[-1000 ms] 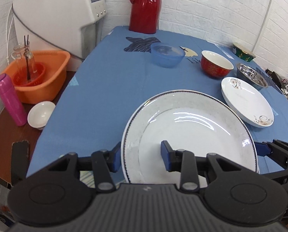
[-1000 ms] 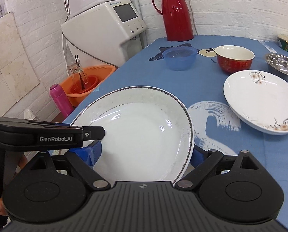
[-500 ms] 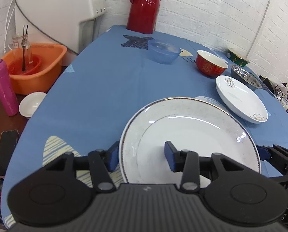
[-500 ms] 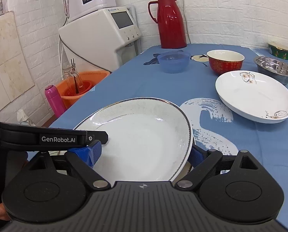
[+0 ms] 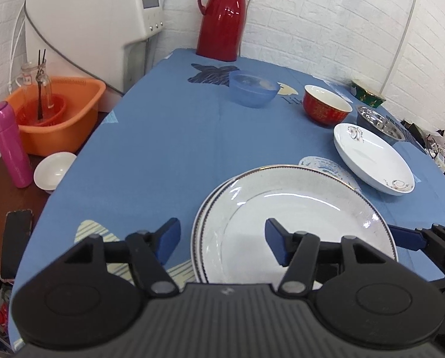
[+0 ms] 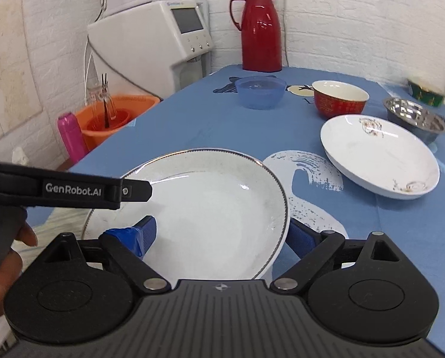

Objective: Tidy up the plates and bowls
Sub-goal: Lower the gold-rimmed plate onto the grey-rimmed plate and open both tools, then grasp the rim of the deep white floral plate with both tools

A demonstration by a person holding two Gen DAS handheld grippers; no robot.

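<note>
1. Left claw (image 5: 221,240) stood wide open, gripping nothing, one finger each side of the near-left rim of the top plate (image 5: 297,223). That plate lay flat on a second plate (image 5: 199,223), near the table's (image 5: 168,149) front edge. I judged the open fingers a release.
2. Right claw (image 6: 222,234) was also spread, straddling the plate's (image 6: 210,208) near-right rim without visibly pinching it. Being round, the plate had no long axis and faced upward. A flowered dish (image 6: 377,158) sat far right.

Lower plate (image 5: 199,226): only a sliver of rim shows — the rest hidden under the top plate (image 5: 297,223).
Green bowl (image 6: 425,92): blurred.
Clutter (image 5: 440,146) at table's far right: too small to tell.
</note>
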